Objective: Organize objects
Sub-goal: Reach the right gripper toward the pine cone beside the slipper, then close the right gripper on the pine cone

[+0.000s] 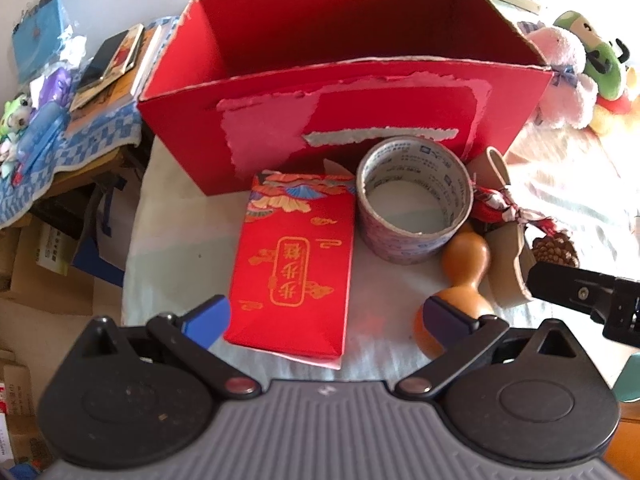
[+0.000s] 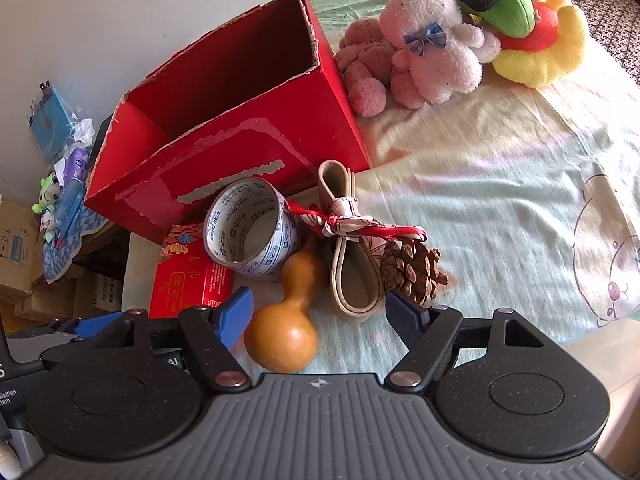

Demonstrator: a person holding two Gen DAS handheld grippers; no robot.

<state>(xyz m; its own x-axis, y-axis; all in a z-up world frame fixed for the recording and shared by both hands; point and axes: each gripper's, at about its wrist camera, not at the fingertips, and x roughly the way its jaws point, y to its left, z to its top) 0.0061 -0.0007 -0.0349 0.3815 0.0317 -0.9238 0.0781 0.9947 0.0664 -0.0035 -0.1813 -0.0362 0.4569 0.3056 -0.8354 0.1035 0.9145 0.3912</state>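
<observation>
Right wrist view—gourd beside tape roll, fronting red box.

The red box is matt cardboard; its front has rough pale patches where the paper skin is torn off. The red packet is smooth paper with shiny gold print. The tape roll looks glossy plastic. The gourd is smooth and slightly shiny. The pine cone is rough, the plush toys fluffy, the bed sheet soft matt cloth.
</observation>
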